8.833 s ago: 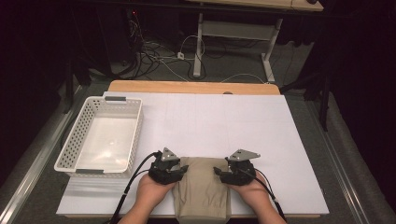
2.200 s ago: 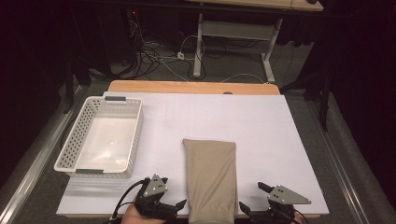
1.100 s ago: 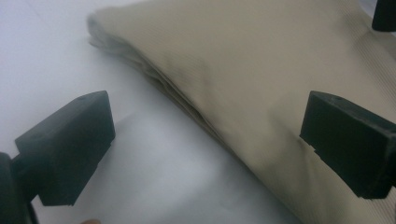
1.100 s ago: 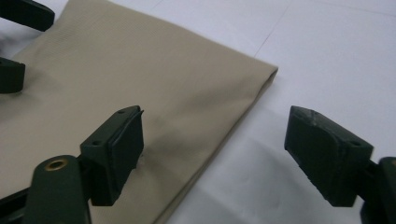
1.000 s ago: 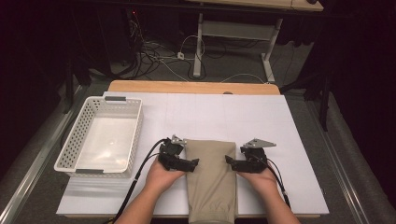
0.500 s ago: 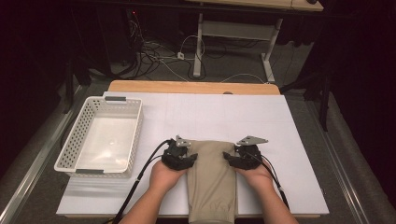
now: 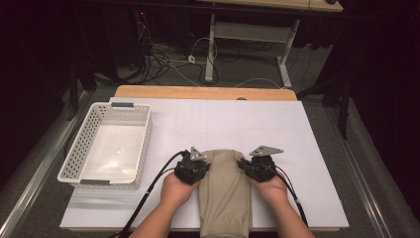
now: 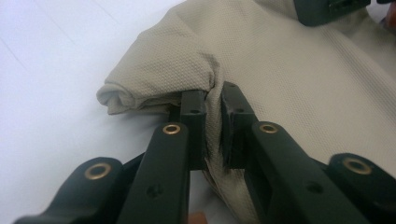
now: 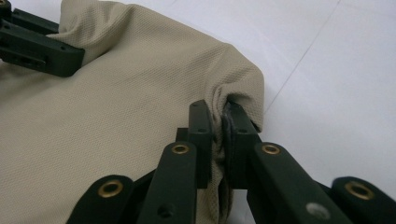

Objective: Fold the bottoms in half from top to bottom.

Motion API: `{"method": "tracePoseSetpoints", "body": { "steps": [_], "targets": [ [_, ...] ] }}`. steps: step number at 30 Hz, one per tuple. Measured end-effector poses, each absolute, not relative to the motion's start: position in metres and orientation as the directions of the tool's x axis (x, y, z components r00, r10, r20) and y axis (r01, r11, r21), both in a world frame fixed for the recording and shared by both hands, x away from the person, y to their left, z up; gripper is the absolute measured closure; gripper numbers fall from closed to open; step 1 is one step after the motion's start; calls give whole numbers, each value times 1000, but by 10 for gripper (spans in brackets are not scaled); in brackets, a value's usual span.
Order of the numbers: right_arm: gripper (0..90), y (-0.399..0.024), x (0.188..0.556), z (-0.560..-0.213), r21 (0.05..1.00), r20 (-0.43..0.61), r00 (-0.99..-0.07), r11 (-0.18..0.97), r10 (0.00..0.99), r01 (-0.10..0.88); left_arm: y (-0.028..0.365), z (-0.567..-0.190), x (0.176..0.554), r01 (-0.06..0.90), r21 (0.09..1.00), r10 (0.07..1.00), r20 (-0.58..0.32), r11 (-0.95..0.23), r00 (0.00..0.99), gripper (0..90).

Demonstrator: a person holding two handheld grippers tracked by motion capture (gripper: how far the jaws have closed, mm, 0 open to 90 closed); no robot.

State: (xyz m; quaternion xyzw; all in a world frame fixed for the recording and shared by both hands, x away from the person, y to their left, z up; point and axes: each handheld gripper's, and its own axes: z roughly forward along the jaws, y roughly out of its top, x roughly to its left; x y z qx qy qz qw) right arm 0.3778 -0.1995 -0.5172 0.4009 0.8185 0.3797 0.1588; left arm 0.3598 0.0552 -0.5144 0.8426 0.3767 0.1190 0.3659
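With my left claw (image 7: 198,159) and right claw (image 7: 249,164), jaws just closed, each pinching a far corner of the folded beige woven cloth (image 7: 224,191) on the white surface (image 7: 307,148), uneven lifting could undo the fold.

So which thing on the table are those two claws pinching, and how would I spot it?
Start at the white table and pass the white slotted basket at its left. Near the front edge lies a folded beige cloth, a long strip. It is the only soft, coloured thing there, with the left gripper and right gripper shut on its far corners.
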Motion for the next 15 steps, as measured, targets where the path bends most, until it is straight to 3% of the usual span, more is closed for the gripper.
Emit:
{"method": "tracePoseSetpoints", "body": {
  "steps": [7,15],
  "targets": [
    [848,-208,367,-499,822,11,-633,354,774,446,66,-489,355,487,780,705,-84,-393,704,799],
    [847,-209,392,-507,803,13,-613,357,790,477,60,-492,391,509,762,716,-87,-400,693,798]
  ]
}}
